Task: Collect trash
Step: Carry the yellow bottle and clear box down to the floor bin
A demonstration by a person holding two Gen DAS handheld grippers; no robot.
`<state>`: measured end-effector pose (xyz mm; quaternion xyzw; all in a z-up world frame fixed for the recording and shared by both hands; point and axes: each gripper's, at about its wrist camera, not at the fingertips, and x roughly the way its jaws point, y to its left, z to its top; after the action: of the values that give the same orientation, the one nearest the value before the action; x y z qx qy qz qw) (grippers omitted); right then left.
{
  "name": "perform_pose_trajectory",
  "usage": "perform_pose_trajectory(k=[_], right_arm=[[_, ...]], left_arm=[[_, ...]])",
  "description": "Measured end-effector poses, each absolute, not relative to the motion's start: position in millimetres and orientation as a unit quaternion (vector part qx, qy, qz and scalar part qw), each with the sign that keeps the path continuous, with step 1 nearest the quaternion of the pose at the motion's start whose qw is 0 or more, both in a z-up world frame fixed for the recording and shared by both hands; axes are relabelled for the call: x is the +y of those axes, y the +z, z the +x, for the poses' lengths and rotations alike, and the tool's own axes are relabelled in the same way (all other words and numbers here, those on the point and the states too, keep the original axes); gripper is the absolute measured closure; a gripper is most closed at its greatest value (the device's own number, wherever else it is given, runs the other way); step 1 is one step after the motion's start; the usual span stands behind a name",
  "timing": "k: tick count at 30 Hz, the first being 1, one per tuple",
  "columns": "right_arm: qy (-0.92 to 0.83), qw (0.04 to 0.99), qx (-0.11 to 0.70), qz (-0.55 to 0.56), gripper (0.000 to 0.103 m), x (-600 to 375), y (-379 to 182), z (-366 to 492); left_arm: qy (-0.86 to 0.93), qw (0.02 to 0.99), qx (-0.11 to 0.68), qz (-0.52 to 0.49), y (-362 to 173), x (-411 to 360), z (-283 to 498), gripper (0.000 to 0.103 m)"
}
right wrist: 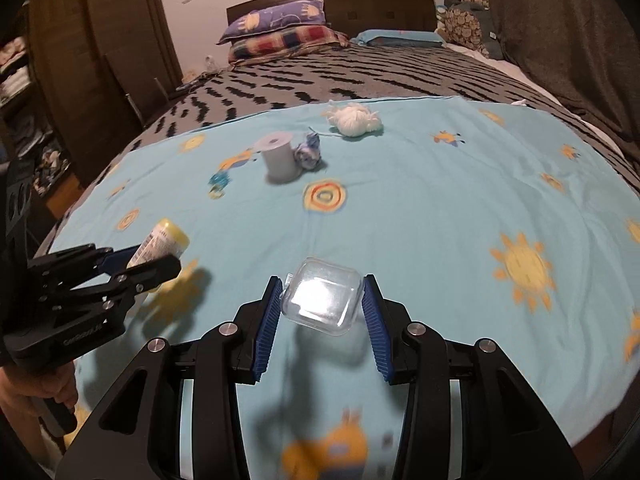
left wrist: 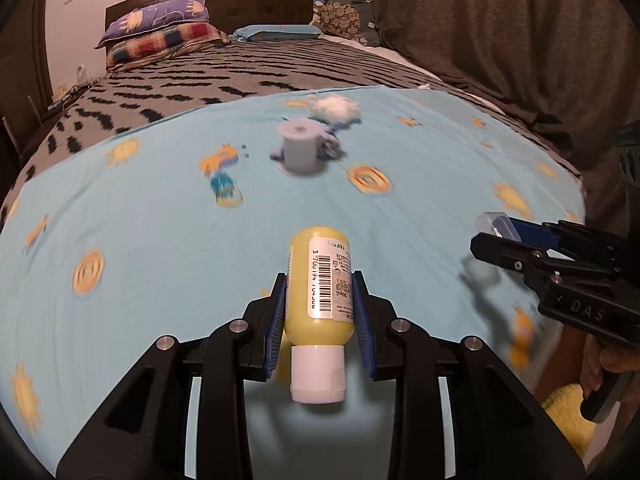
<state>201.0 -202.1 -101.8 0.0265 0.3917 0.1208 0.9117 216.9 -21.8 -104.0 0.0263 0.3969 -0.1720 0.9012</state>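
Note:
My left gripper (left wrist: pixel 319 284) is shut on a yellow bottle (left wrist: pixel 319 284) with a white cap and a barcode label, held above the light blue sheet (left wrist: pixel 160 248). It also shows in the right wrist view (right wrist: pixel 160 246). My right gripper (right wrist: pixel 322 284) is shut on a clear plastic box (right wrist: pixel 320 300), seen from the left wrist view at the right (left wrist: pixel 496 224). Further up the sheet stand a grey paper roll (right wrist: pixel 278 158), a crumpled blue-white wrapper (right wrist: pixel 308 152) beside it, and a white tissue wad (right wrist: pixel 354 120).
The sheet lies on a bed with a grey black-patterned blanket (right wrist: pixel 320 76). Pillows (right wrist: pixel 280 32) lean on the dark headboard. A brown curtain (right wrist: pixel 560 32) hangs at the right. A dark wardrobe (right wrist: pixel 80 60) stands left of the bed.

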Motion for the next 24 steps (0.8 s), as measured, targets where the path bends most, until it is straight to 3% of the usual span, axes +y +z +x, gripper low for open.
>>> perform_pose_trajectory(k=[14,24], right_arm=[[0.131,0.909,0.394,0.046,0.061,-227.4,-134.4,65.5],[0.122,0.883,0.45,0.06,0.061,-238.0,-194.1,27.3]], left_arm=[[-0.202,0.901,0.383,0.023,-123.4,-28.6,60.3,0.074],[-0.224,0.865,0.448,0.017,-192.0,-39.5,11.5,0.074]])
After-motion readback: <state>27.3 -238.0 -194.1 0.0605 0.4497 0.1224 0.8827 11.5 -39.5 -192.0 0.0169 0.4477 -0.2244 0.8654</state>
